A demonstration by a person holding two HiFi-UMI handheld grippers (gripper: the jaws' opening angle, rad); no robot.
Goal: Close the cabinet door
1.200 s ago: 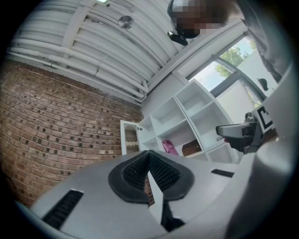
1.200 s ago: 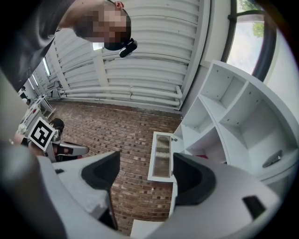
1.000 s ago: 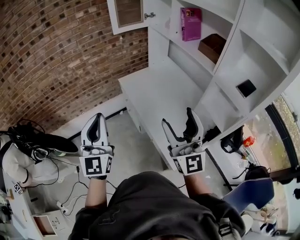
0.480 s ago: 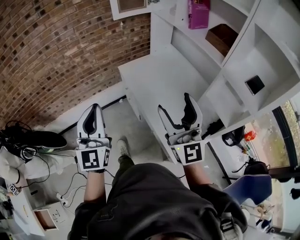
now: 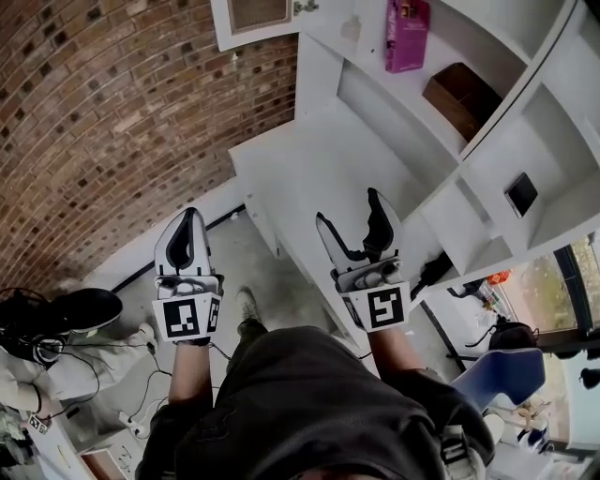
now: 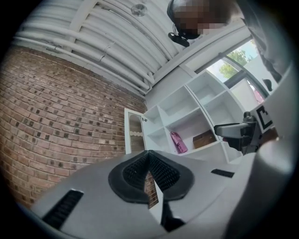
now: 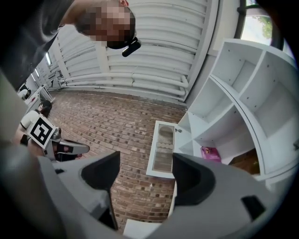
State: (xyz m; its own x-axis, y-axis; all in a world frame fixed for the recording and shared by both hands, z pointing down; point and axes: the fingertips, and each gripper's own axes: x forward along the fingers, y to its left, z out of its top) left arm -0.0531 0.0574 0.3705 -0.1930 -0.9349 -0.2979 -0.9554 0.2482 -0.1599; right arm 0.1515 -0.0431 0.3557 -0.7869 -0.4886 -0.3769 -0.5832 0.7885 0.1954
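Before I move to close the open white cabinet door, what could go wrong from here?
The white cabinet door stands wide open beside the red brick wall; a push on the wrong face would likely knock it against the bricks.
The shut left gripper and open right gripper are far from it, across the white counter; a long reach may clip the counter.
The upright pink box may block the door if it sticks out; I cannot tell.

Red brick wall [image 5: 112, 112] fills upper left. Grey floor [image 5: 272, 295] at centre, cables lower left. White shelving unit [image 5: 487, 122] with white worktop [image 5: 319, 178] upper right. Window [image 5: 577, 286], daylight, greenery right edge. Blue chair [image 5: 506, 380] lower right. White ribbed ceiling [image 7: 154, 60].
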